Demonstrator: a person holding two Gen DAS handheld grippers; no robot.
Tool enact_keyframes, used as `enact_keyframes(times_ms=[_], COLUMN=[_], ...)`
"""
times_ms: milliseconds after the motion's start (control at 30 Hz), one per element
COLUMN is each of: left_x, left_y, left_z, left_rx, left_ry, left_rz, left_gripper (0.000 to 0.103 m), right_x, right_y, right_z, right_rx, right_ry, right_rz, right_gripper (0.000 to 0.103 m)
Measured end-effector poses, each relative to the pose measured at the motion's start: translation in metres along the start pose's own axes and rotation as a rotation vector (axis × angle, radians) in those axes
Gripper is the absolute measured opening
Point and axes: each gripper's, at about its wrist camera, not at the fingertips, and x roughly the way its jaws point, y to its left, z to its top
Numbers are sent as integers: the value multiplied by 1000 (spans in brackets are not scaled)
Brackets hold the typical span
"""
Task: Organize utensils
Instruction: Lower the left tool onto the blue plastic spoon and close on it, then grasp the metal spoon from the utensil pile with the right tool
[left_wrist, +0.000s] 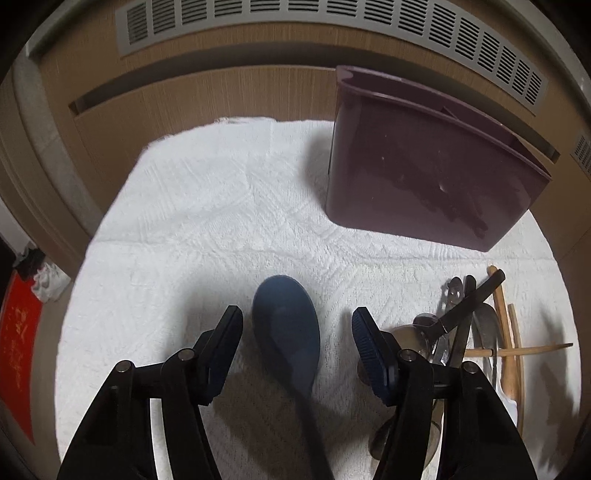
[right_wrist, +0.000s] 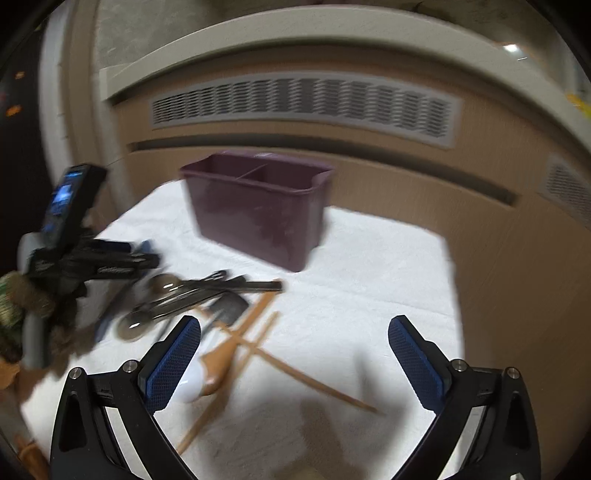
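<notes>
So the left gripper (left_wrist: 297, 332) is down over a dark blue spoon (left_wrist: 286, 332) on the white towel (left_wrist: 207, 206). The spoon bowl sits right between the two fingers, but there's a gap on both sides, so the pads aren't actually pressing on it. The handle runs back under the gripper, out of view.

Just to the right of it is the utensil pile (left_wrist: 465, 325): metal spoons, a black-handled thing lying across them, and wooden chopsticks (left_wrist: 513, 350) crossed at the edge. From the right wrist view the same heap sits left of centre, with a white spoon (right_wrist: 192, 380) half behind the left finger of the right gripper (right_wrist: 295, 354). That one is wide open with nothing in it, only bare towel and a chopstick (right_wrist: 314, 384) between the fingers.

The maroon utensil caddy (right_wrist: 258, 210) stands upright at the back of the towel, with two compartments divided down the middle. Can't tell if there's anything inside
</notes>
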Motion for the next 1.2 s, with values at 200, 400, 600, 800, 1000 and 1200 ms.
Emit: enact_keyframes(times_ms=[200,400,600,800,1000,1200], left_x=[10,-1,-60,-102,-116,-115], left_y=[-3,4,10,32,55,65], left_z=[0,-6,-20,-27,-38,-41], left_rx=[49,19,32,-11,-61,-88], left_ry=[-7,-53,-217,-296,-328,-337], left_rz=[0,-32,-3,-11,-49,-95], left_gripper=[48,33,33,33,32,32], right_x=[13,24,44,76,113,142], right_y=[12,29,57,99,126,145], right_z=[20,33,35,36,45,47], right_rx=[-99,-182,-360,-519,-626,-730], right_ry=[14,18,48,179,294,378], right_rz=[70,79,86,234,281,287], right_gripper=[99,99,84,43,43,43])
